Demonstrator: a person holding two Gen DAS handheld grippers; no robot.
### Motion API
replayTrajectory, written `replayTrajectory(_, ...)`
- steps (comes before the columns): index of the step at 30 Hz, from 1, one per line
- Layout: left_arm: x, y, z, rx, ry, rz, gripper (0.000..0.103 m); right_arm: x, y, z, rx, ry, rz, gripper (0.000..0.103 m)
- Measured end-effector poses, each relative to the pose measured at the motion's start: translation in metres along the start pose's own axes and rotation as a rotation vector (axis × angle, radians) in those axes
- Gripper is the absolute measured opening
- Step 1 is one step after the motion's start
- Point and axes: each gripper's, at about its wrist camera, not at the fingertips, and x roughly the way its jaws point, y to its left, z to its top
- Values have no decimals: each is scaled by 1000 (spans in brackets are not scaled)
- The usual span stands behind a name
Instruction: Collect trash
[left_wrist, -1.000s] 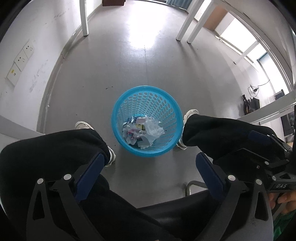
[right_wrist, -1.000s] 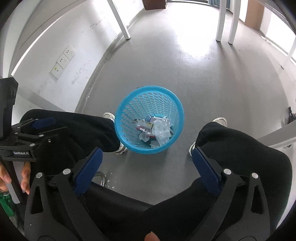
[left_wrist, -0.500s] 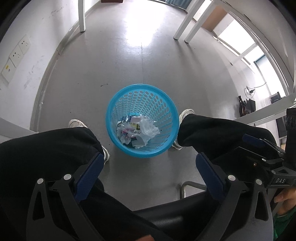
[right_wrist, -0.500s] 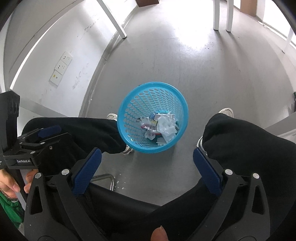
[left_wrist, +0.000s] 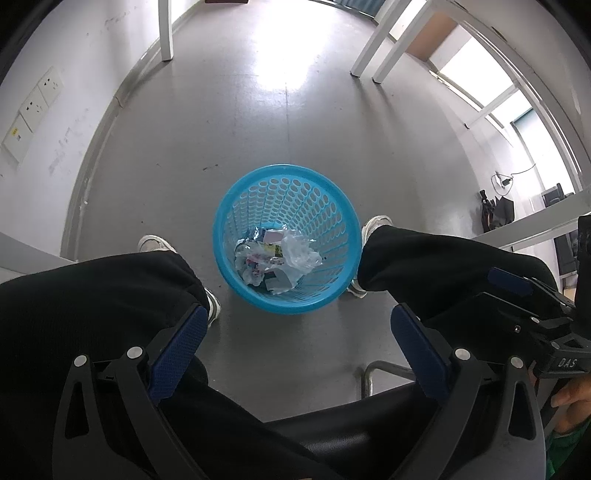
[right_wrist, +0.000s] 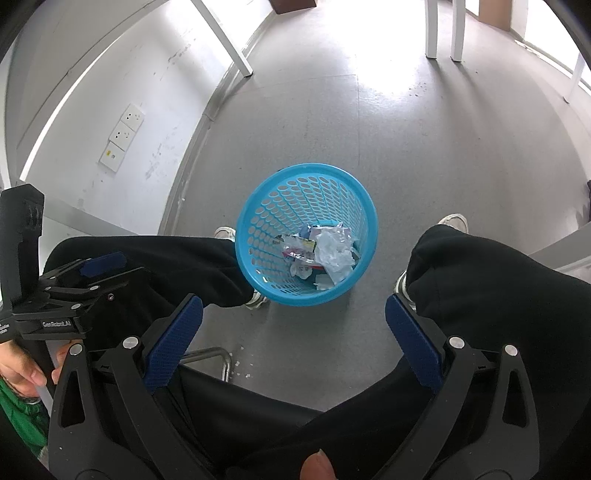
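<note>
A blue perforated plastic trash basket (left_wrist: 258, 188) stands on the grey floor between the seated person's feet; it also shows in the right wrist view (right_wrist: 273, 206). Crumpled white paper and wrappers (left_wrist: 280, 258) lie in its bottom, also seen in the right wrist view (right_wrist: 325, 254). My left gripper (left_wrist: 295, 325) is open and empty, held high above the basket over the person's lap. My right gripper (right_wrist: 295, 317) is open and empty at a similar height. Each gripper shows at the side of the other's view: the right gripper (left_wrist: 524, 295), the left gripper (right_wrist: 92, 273).
The person's black-trousered legs (left_wrist: 92, 295) and white shoes (left_wrist: 375, 225) flank the basket. A chair frame tube (right_wrist: 218, 354) is below. White table legs (left_wrist: 166, 29) stand farther off, a wall with sockets (right_wrist: 122, 136) on the left, a desk edge (left_wrist: 535, 225) on the right.
Both grippers have shifted slightly over the basket; the basket sits a little lower and more central in the left view and farther right in the right view. Both jaws stay open.
</note>
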Motion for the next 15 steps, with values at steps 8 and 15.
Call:
replayTrajectory(8, 1, 3, 2, -3, 5, -1, 97, 4, 0, 2, 10, 9, 11, 95)
replayTrajectory(15, 2, 2, 1, -3, 9, 0, 97, 5, -5, 2, 34, 6, 15, 95)
